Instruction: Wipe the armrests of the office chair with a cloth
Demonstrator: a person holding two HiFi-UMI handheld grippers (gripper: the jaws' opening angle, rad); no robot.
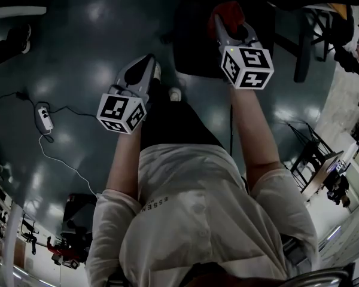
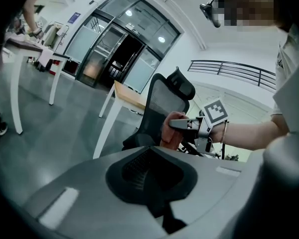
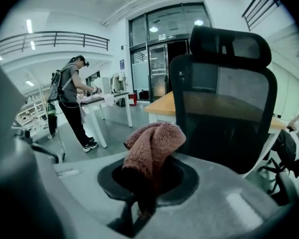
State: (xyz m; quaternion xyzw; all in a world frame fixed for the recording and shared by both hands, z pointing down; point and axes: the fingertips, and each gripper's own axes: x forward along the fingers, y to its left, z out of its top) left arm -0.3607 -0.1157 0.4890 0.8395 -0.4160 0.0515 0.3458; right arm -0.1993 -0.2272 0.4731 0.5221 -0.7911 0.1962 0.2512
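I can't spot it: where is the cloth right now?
The cloth is clamped in the right gripper, at the head view's upper right, held up in front of the office chair and its mesh back.

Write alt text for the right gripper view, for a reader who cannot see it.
The right gripper is clamped on a bunched pink-red cloth, facing a black mesh office chair with a headrest. Behind, to the left, a person stands at a white table in a bright hall with glass doors.
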